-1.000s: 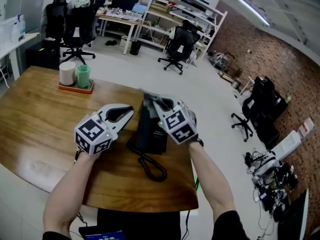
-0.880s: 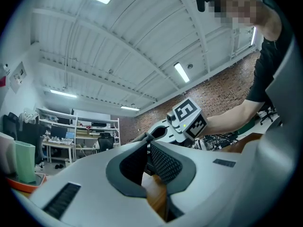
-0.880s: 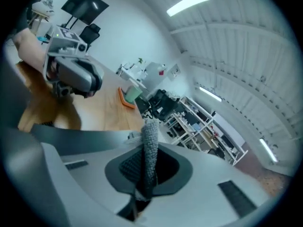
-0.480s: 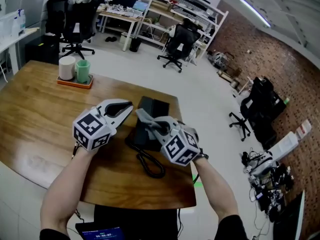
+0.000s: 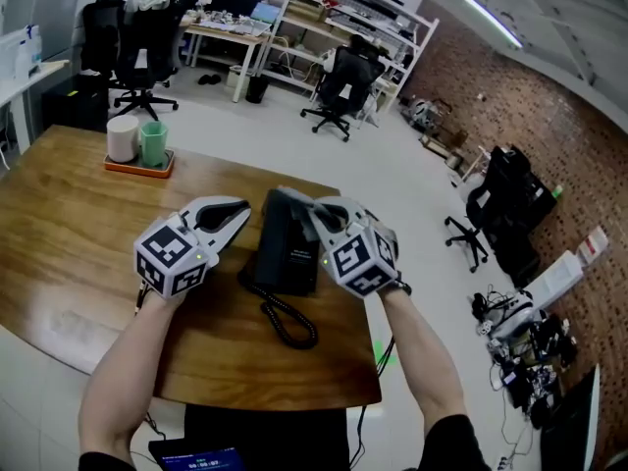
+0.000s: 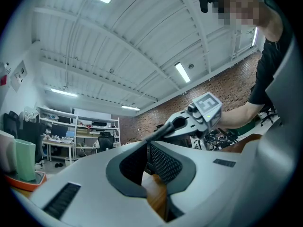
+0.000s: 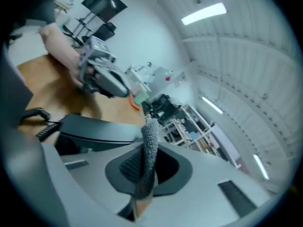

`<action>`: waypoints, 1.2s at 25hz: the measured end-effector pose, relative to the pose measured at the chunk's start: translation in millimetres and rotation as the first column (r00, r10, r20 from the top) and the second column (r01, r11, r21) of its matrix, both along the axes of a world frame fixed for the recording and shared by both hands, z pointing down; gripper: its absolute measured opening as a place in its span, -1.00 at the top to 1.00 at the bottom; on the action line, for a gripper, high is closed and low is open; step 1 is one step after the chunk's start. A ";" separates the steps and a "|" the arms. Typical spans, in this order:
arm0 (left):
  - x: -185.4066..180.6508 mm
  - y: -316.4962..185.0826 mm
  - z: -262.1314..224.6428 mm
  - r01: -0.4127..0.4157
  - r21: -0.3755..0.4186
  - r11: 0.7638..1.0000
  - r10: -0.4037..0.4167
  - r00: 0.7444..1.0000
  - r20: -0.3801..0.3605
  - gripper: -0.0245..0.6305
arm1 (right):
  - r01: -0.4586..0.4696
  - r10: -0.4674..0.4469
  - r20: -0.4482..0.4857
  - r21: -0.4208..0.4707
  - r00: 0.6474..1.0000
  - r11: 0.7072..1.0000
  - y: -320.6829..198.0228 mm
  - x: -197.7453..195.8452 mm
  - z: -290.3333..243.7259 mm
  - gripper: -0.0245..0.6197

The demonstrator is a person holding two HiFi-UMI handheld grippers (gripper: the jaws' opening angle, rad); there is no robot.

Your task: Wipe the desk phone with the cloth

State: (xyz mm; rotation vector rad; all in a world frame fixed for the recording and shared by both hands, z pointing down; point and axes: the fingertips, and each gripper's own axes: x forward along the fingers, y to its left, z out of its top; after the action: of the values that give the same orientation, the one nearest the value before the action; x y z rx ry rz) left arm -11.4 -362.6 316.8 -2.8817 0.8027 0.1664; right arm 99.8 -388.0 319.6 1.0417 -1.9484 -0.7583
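Observation:
The black desk phone lies on the wooden table, its coiled cord trailing toward me. My right gripper is shut on a grey cloth, which rests on the phone's far top edge. In the right gripper view the cloth stands pinched between the jaws, just over the phone. My left gripper hovers beside the phone's left side, shut with nothing in it. The left gripper view shows its pads meeting and the right gripper beyond.
An orange tray with a white cup and a green cup stands at the table's far left. The table's right edge is close to the phone. Office chairs and shelves stand on the floor beyond.
The right gripper drew the cloth toward me over the phone, then pushed it back to the far top edge. The left gripper stayed beside the phone.

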 end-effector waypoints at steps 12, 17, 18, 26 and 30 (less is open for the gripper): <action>1.4 1.4 -2.5 0.002 0.010 1.000 -0.002 1.000 0.007 0.90 | 0.083 -0.107 -0.245 -0.105 0.964 0.991 25.4 -15.6 49.7 0.85; -0.2 0.8 -2.7 -0.001 0.006 1.000 0.001 1.000 0.010 0.90 | 0.223 -0.300 -0.361 -0.241 0.883 0.945 104.5 -31.2 86.1 0.85; -0.2 0.4 -2.9 -0.001 0.006 1.000 0.001 1.000 0.011 0.90 | 0.243 -0.340 -0.370 -0.284 0.865 0.928 116.4 -31.2 91.5 0.85; 0.8 0.4 0.0 -0.002 0.001 1.000 0.002 1.000 0.009 0.90 | 0.040 -0.041 -0.015 -0.045 0.999 0.998 20.6 8.3 5.8 0.85; -0.5 1.8 1.5 0.003 0.002 1.000 -0.003 1.000 0.005 0.90 | -0.095 0.096 0.076 -0.023 0.993 0.995 -35.7 21.0 3.1 0.84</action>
State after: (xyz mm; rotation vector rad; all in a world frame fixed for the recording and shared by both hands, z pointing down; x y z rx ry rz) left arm -11.9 -360.8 318.3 -2.8781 0.8049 0.1595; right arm 120.8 -423.8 322.7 1.1588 -1.9513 -0.6546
